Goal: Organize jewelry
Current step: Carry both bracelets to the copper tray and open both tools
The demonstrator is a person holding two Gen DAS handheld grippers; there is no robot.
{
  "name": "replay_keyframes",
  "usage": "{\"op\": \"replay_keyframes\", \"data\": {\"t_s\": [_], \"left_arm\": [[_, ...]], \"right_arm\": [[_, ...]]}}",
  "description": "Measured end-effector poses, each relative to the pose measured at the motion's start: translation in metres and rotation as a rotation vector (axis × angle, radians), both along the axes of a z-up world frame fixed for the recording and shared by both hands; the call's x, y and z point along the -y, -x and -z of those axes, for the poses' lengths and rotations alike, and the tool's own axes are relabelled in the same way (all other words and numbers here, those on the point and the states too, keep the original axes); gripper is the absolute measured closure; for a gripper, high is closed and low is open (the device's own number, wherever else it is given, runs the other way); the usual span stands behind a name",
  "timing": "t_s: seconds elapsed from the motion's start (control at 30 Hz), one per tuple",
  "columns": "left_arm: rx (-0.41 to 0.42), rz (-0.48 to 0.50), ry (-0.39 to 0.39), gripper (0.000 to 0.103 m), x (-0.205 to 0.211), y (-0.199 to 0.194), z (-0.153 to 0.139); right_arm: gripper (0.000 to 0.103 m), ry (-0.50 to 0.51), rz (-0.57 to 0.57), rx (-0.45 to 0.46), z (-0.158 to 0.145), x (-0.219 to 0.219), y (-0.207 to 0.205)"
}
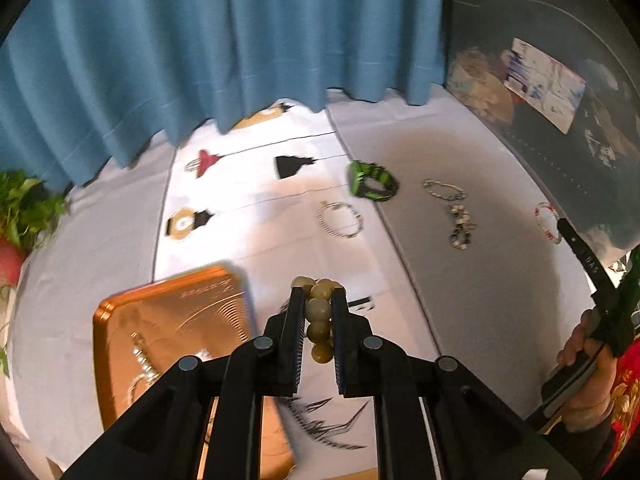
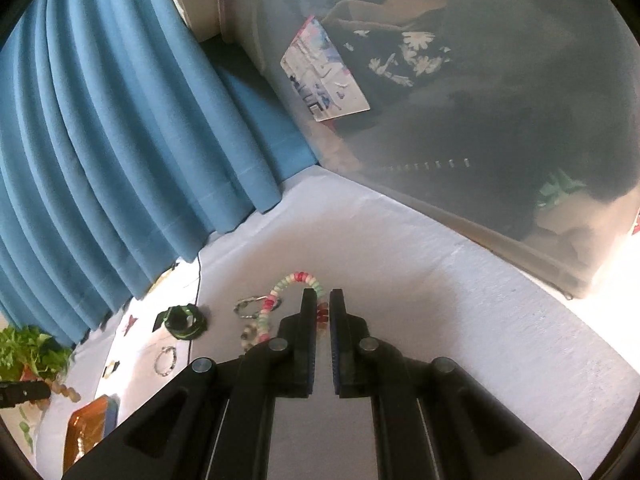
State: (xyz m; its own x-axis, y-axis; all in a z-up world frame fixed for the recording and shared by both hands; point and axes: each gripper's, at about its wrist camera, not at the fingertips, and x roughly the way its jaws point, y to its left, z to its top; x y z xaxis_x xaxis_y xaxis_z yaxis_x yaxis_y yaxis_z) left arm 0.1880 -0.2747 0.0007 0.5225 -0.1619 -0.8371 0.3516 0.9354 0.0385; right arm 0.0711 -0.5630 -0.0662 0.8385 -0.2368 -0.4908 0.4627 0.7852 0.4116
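Olive bead bracelet (image 1: 319, 320) half hidden, left gripper (image 1: 319, 294) clamped

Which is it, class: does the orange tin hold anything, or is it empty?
Not empty. The orange tin holds a pale beaded chain lying on its floor.

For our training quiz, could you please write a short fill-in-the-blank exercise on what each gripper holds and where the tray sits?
1. The left gripper is shut on a bracelet of large ____ beads.
2. The right gripper pinches a bracelet of pink, white and ____ beads.
3. In the left wrist view, the orange tray lies to the ____ of the left gripper.
4. The curtain behind the table is ____.

Missing words: olive; green; left; blue
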Motion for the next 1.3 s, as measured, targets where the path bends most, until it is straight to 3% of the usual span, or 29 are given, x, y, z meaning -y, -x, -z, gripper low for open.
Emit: {"op": "replay_keyframes", "data": {"t_s": [0.2,0.37,0.67,1.0,1.13,1.3], "left_arm": [[-0.026,-0.061,0.016,0.093,-0.032,-0.005,0.004],[0.000,-0.105,0.035,0.093,-0.072,0.004,-0.017],[0.053,-0.195,0.067,0.093,-0.177,0.035,-0.052],[-0.047,-0.201,0.138,0.093,-0.234,0.054,-0.012],[-0.055,-0.195,0.151,0.093,-0.240,0.053,-0.002],[-0.083,-0.198,0.153,0.093,-0.242,0.045,0.012]], "right_arm": [[0.096,0.016,-0.007,-0.017,-0.002,-0.010,-0.005],[0.096,0.063,-0.019,-0.024,-0.016,-0.037,-0.008],[0.096,0.102,-0.197,-0.048,-0.042,-0.151,0.010],[0.096,0.101,-0.511,-0.110,-0.044,-0.292,0.003],[0.096,0.117,-0.570,-0.133,-0.040,-0.322,-0.002],[0.096,0.067,-0.618,-0.156,-0.033,-0.343,-0.012]]}}
